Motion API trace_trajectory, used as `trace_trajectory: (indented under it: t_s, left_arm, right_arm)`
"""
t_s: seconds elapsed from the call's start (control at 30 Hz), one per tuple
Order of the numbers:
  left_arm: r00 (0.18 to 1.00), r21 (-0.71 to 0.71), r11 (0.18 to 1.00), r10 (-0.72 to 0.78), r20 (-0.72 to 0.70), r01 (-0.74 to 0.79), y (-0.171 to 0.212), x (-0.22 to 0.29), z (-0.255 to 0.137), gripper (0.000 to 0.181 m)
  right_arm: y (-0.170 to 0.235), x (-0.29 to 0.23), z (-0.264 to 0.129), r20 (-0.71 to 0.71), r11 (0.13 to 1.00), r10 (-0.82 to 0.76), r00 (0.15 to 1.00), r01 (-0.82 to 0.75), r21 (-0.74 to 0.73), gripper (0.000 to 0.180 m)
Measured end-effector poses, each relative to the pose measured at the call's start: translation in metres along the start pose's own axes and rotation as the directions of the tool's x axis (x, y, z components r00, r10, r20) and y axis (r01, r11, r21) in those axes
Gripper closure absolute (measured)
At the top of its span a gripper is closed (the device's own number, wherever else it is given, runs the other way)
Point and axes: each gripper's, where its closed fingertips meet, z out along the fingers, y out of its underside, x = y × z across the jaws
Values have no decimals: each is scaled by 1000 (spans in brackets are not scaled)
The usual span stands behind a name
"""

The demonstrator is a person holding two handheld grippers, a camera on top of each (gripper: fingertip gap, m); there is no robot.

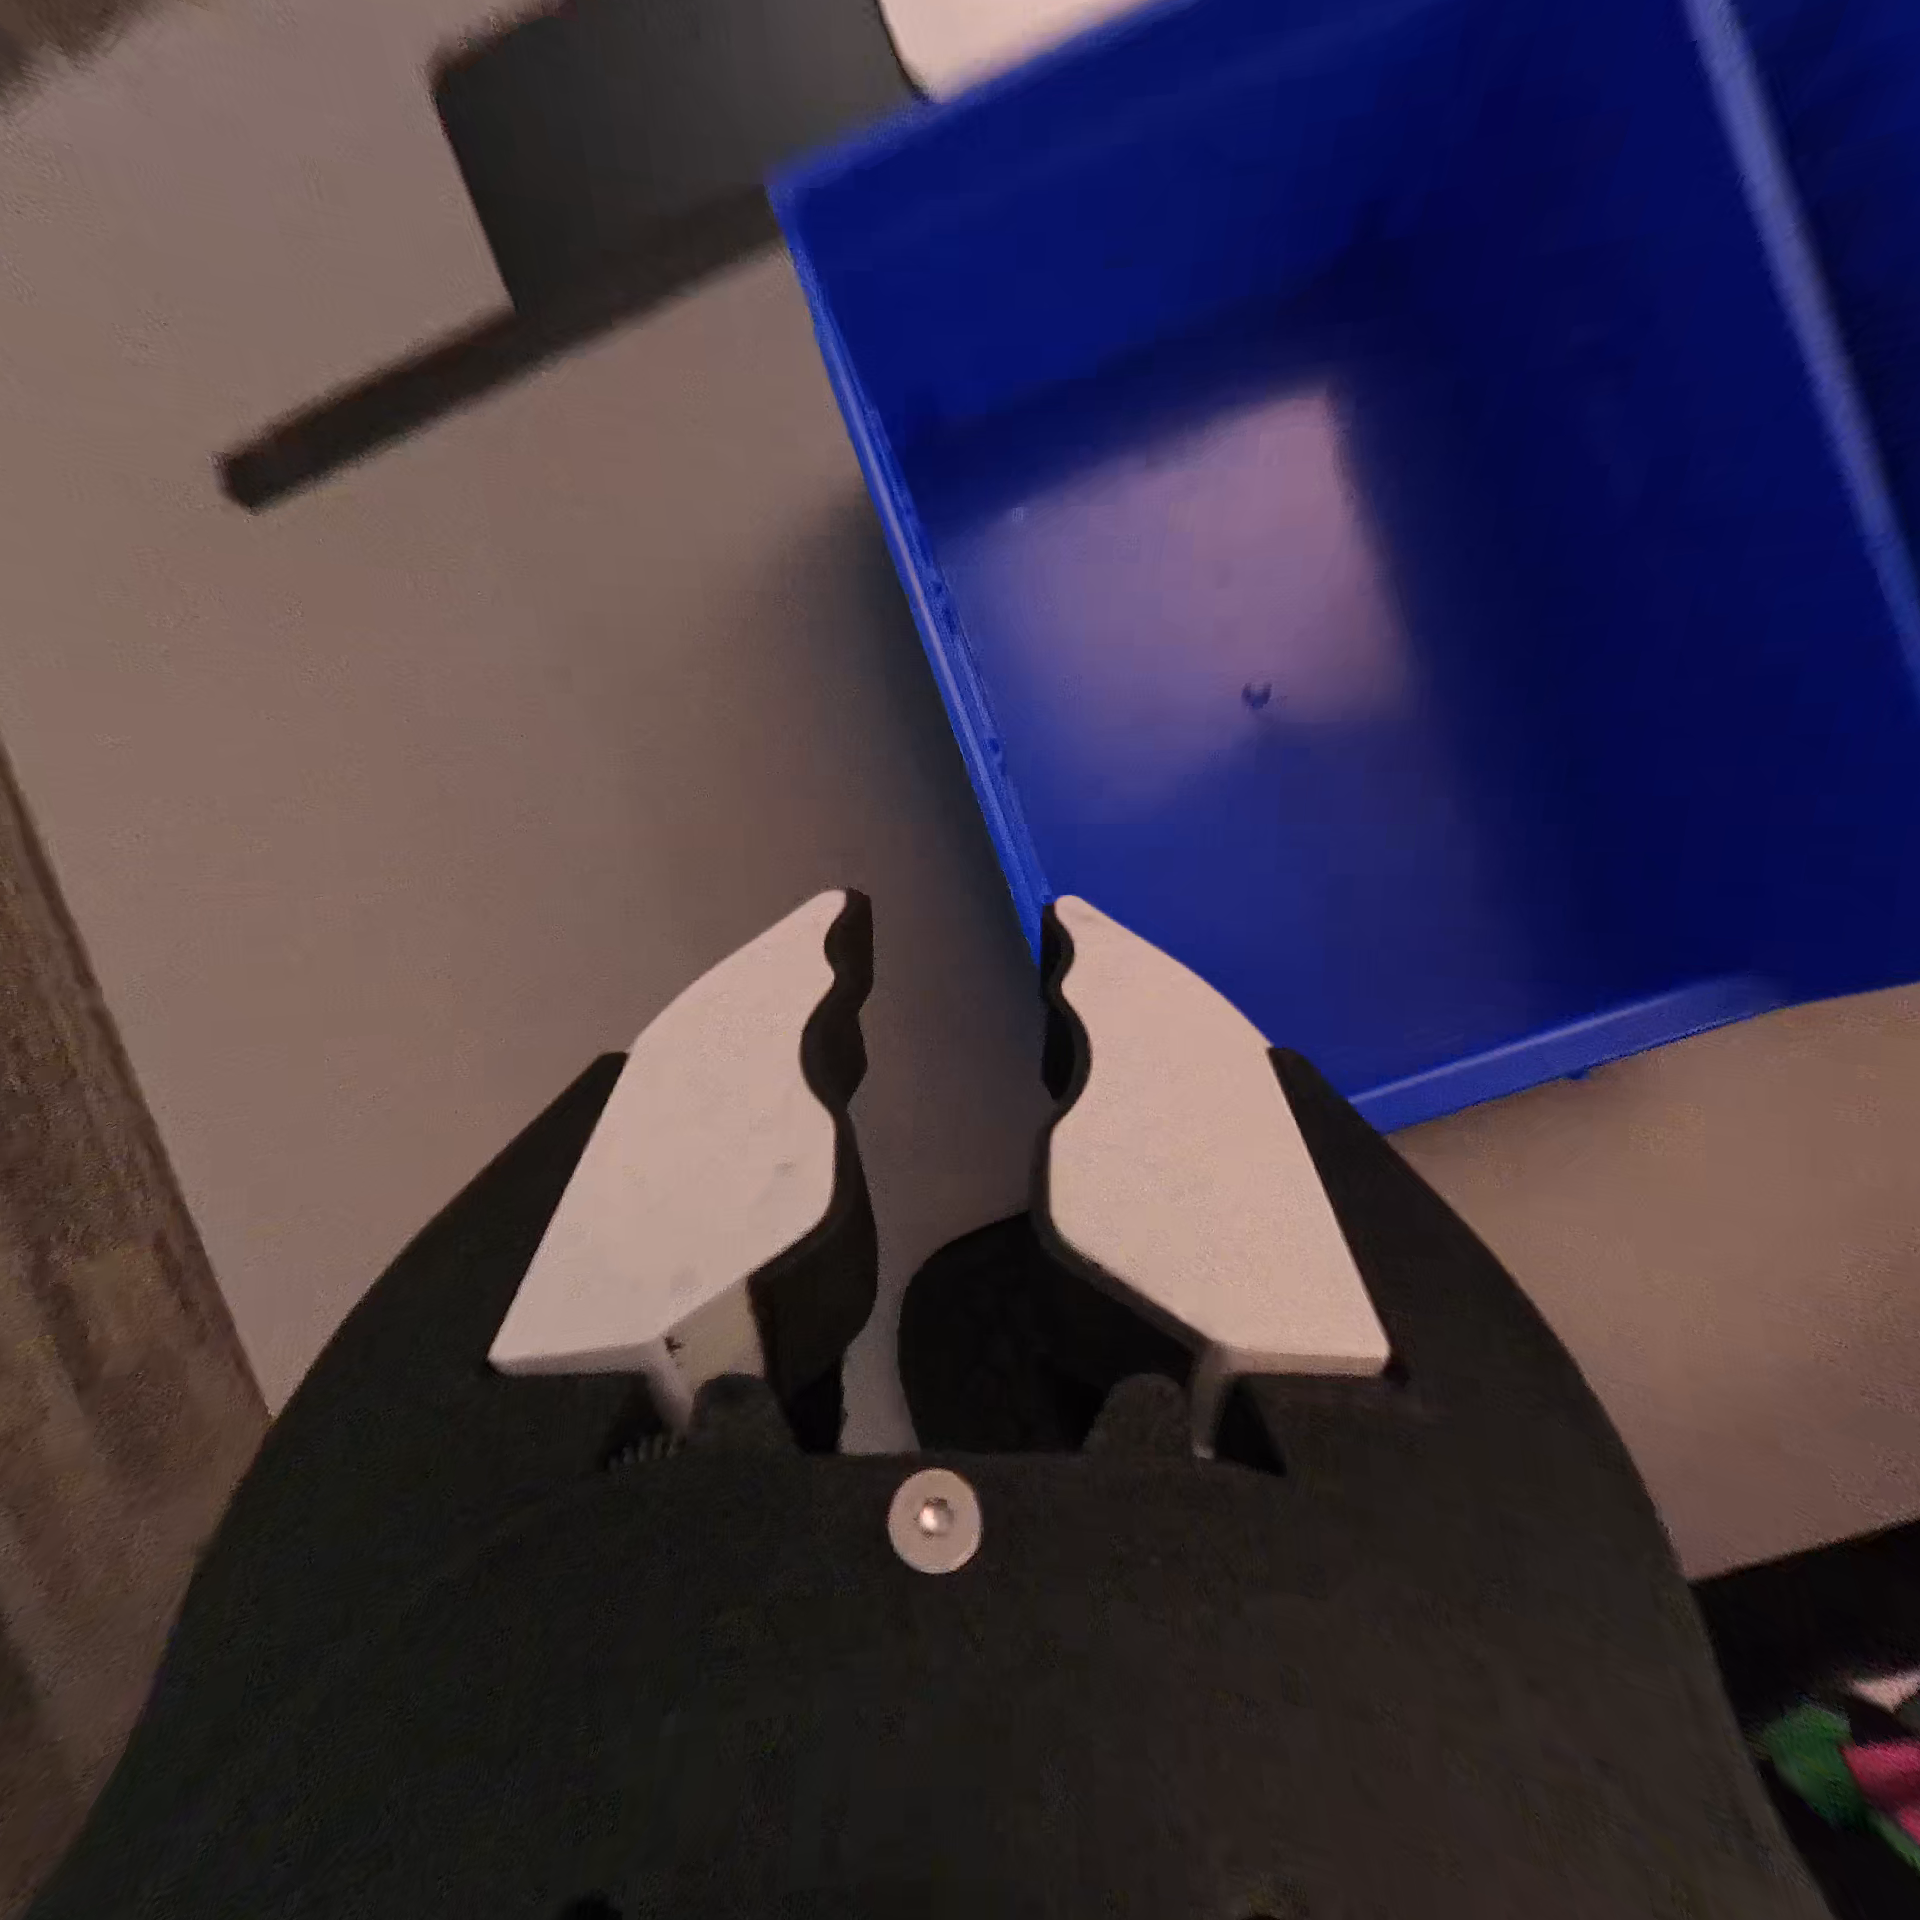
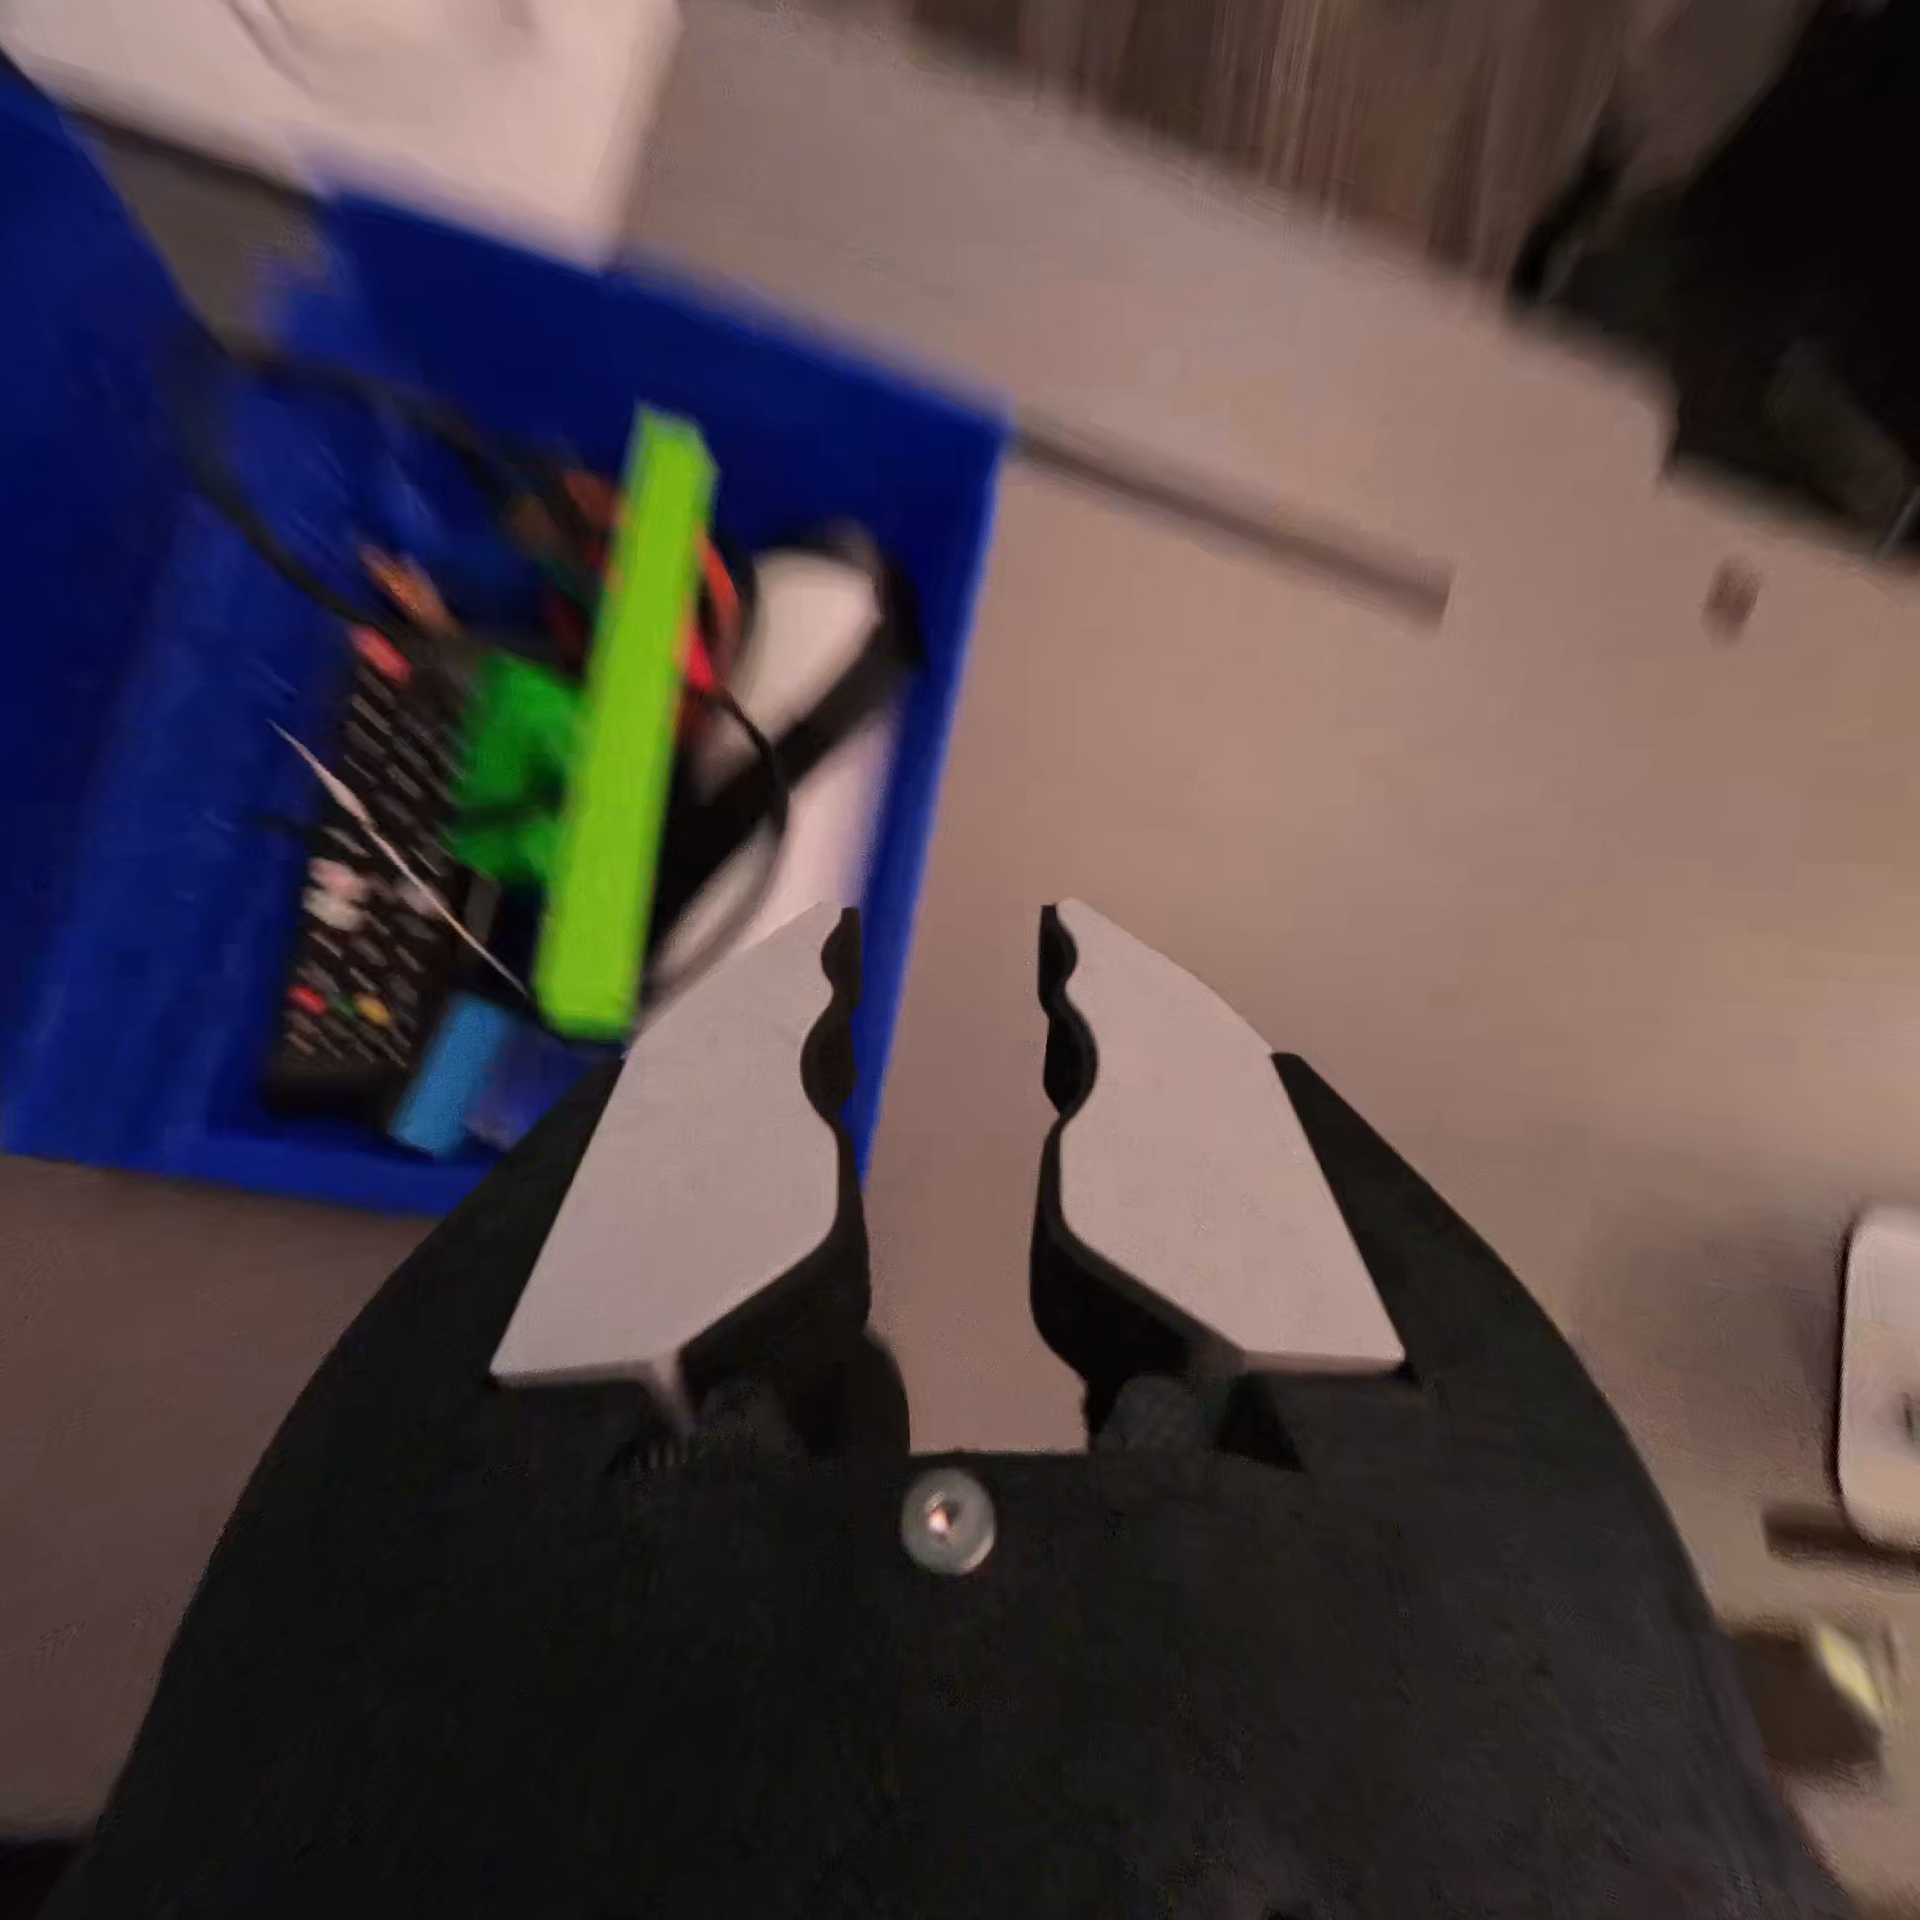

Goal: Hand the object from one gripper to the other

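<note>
No object is held by either gripper. The likely candidates lie in the filled blue bin (image 2: 914, 665) in the right wrist view: a bright green bar (image 2: 623, 727) standing tilted on top, a black remote control (image 2: 353, 883), a small light-blue block (image 2: 447, 1081), tangled dark cables (image 2: 748, 748) and a white item (image 2: 810, 634). Which 1 is the task's thing cannot be told.

The right gripper (image 2: 948, 920) hangs just beside that bin's near corner, tongs spread, nothing between them. The left gripper (image 1: 948, 909) hangs at the corner of a second, empty blue bin (image 1: 935, 623) on the grey table (image 1: 416, 727), tongs likewise spread and empty.

Risks: both views are blurred, so aim is uncertain. The cables lie around the other items; a pick may drag them along. The bar, gripped near 1 end, could pivot and leave the second gripper little to take.
</note>
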Motion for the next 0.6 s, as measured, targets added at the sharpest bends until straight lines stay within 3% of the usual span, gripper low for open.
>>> trace_trajectory:
  t_s: [0.07,0.13,0.2,0.23,0.33,0.4,0.5,0.6]
  left_arm:
    - [1000,125,992,-1,22,-2,-14,-2,-21,152]
    - [999,230,973,11,39,-19,-26,0,-39,152]
    - [998,301,953,31,59,-47,-34,5,-52,149]
    - [997,320,946,40,71,-61,-36,7,-55,148]
    - [993,335,938,60,100,-90,-37,12,-60,137]
    - [992,338,935,79,97,-107,-37,17,-61,134]
    - [990,357,925,109,86,-133,-40,26,-64,133]
    - [985,363,916,149,82,-169,-38,35,-68,133]
  right_arm:
    - [-48,-38,-39,58,948,-99,993,77,310,145]
    - [-77,-95,-76,118,818,-287,951,179,546,146]
    - [-91,-157,-99,184,686,-440,879,196,701,146]
    - [-96,-185,-101,257,682,-465,847,158,714,144]
    - [-93,-256,-54,505,846,-440,743,154,510,141]
    - [-80,-278,5,547,929,-364,754,252,271,147]
    - [-53,-277,76,499,939,-278,821,341,-37,154]
    - [-43,-272,104,458,926,-234,858,339,-163,148]
